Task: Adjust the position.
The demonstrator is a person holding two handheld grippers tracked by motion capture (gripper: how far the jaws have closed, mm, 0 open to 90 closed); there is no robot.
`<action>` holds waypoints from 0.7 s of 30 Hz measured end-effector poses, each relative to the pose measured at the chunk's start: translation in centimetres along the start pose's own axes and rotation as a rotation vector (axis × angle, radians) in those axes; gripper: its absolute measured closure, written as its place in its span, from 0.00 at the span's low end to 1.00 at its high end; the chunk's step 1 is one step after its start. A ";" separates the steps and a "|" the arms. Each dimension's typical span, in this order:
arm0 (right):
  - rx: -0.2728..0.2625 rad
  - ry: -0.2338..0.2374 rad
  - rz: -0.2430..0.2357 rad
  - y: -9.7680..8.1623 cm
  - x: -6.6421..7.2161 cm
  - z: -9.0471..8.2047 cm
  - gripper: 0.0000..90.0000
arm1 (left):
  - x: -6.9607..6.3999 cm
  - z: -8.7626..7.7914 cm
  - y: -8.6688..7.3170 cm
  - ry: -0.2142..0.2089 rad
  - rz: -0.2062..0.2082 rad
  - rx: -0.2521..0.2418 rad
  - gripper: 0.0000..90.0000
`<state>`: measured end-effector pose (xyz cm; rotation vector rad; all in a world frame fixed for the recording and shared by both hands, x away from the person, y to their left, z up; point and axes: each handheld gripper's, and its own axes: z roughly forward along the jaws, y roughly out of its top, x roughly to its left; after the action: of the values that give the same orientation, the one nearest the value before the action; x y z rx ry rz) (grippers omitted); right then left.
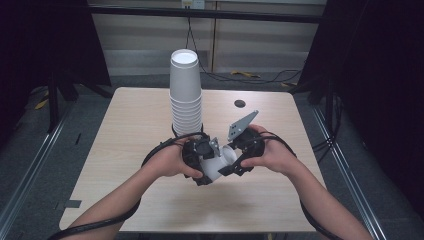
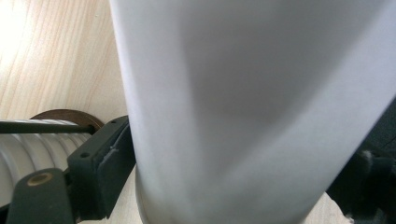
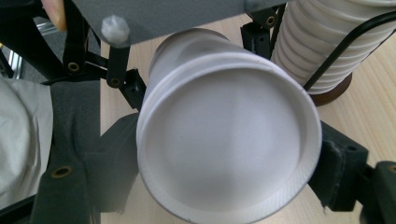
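1. High view — a white paper cup (image 1: 218, 162) lies on its side above the table (image 1: 125, 150), held between the left gripper (image 1: 202, 162) and the right gripper (image 1: 235, 159), just in front of the tall stack of cups (image 1: 185, 95). Both hands crowd the same small thing, so a pull from either side that is not in line with the other could crush or tear the thin wall. The stack stands close behind, and a backward sweep of a gripper or its cable could topple it.

2. Left gripper view — the cup's side wall (image 2: 243, 107) sits between the black jaws, which are clenched on it, the pad (image 2: 109, 161) pressed against the paper. Squeezing harder would dent the wall; if two cups are nested here, that pinch would lock them together rather than free them.

3. Right gripper view — the cup's end (image 3: 229, 144) faces the camera, with this gripper's jaws at either side of the rim, grasping it as far as I can judge. A hold so near the rim is shallow — the cup could slip out and roll off across the table.
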<state>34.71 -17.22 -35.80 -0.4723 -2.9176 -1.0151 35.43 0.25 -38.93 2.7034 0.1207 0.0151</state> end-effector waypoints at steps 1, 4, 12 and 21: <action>-0.005 0.000 0.005 0.0 0.0 0.0 0.24 | 0.0 0.0 0.1 -0.003 0.003 0.002 0.15; -0.012 0.010 0.007 0.1 0.1 0.2 0.25 | -0.2 0.1 0.3 0.000 0.028 -0.001 0.15; -0.017 0.009 0.033 -0.1 0.1 0.2 0.26 | -0.1 -0.1 -0.1 -0.008 0.041 -0.023 0.15; -0.046 -0.008 0.058 -0.4 -0.1 -0.1 0.27 | 0.3 -0.3 -0.6 0.014 0.086 -0.089 0.11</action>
<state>34.65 -17.59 -35.98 -0.5601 -2.8754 -1.0769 35.69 0.96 -38.92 2.6184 0.0072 0.0637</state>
